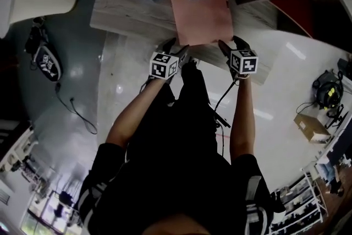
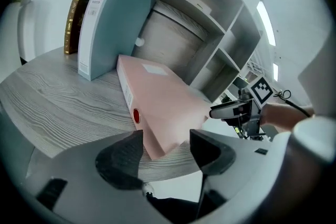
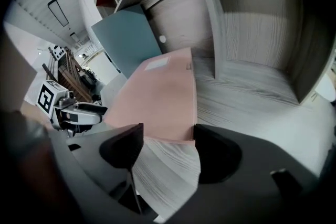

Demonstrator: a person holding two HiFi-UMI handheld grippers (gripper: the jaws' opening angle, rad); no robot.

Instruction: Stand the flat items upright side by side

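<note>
Downward, both forearms reached forward side by side, left gripper (image 1: 177, 47) and right gripper (image 1: 231, 44) tilted at near corners of flat pink cardboard folder (image 1: 201, 8), lying on grey wood-grain shelf (image 1: 126, 19), both jaw pairs wide, unclamped

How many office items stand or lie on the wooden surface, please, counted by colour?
Pink box file: 1
Blue-grey box file: 1
Dark brown book: 1
Total: 3
</note>
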